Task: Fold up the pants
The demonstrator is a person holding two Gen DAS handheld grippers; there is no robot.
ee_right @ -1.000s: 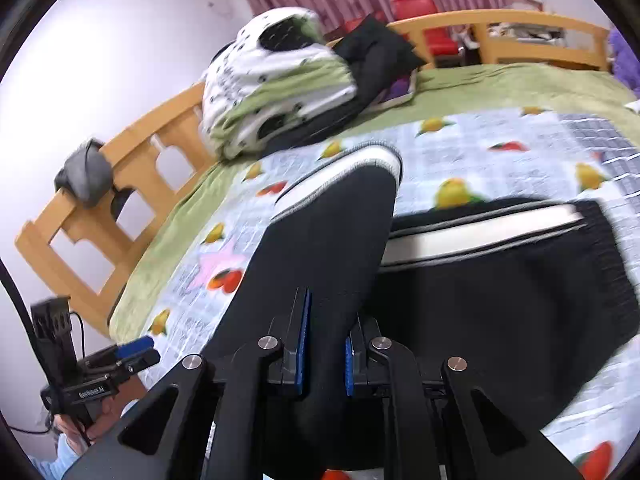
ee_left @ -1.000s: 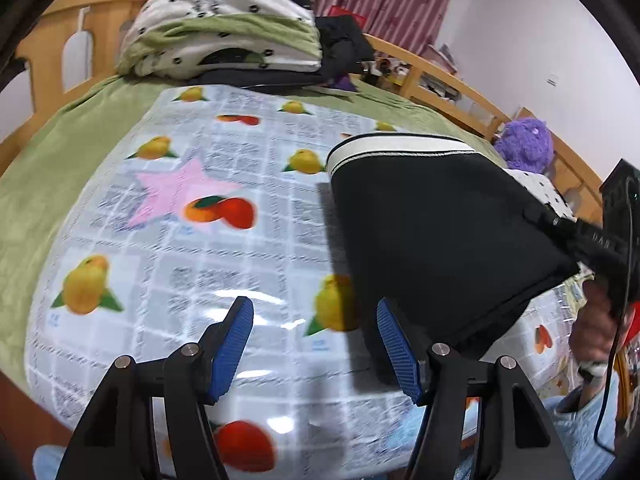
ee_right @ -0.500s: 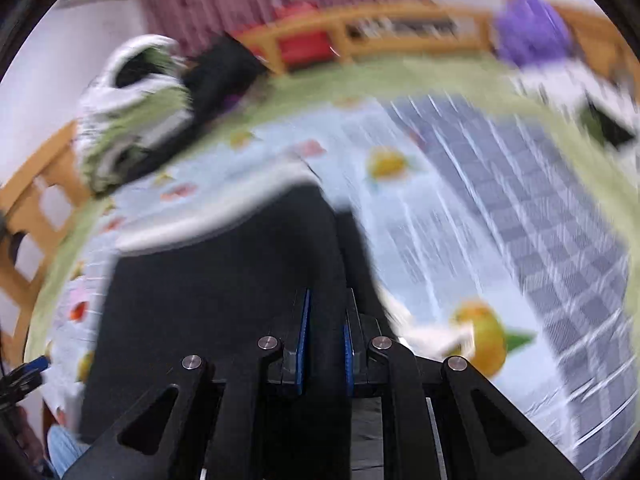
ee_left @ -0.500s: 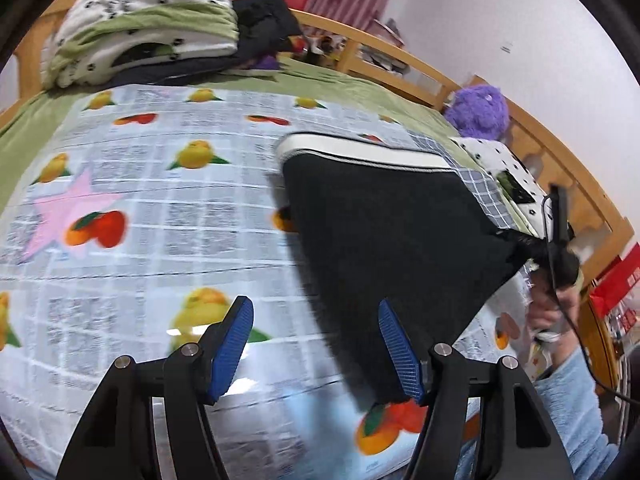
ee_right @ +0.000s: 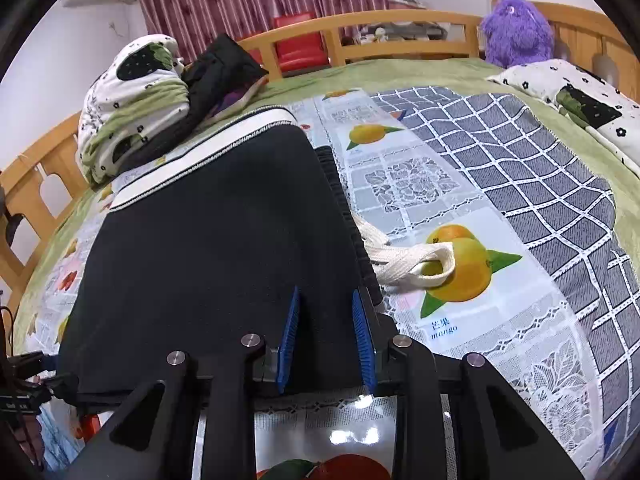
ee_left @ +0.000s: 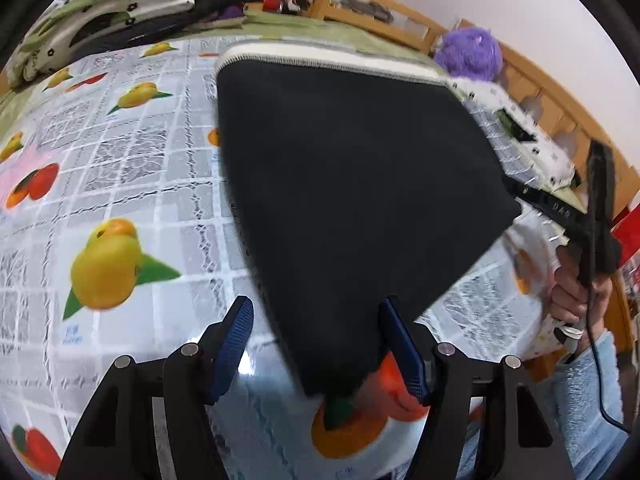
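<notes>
The black pants [ee_left: 352, 200] are seen folded into a flat dark panel on the fruit-printed cloth [ee_left: 120, 168] that covers the bed, their white-striped waistband [ee_left: 332, 58] at the far edge. The left gripper [ee_left: 316, 344] is held just above the cloth with its blue fingers [ee_left: 234, 340] spread wide, the near corner of the pants lying between them. At the right, the right gripper [ee_left: 516, 194] is seen at another corner of the pants. A purple plush toy [ee_left: 468, 52] is seen by the wooden bed rail [ee_left: 400, 20].
</notes>
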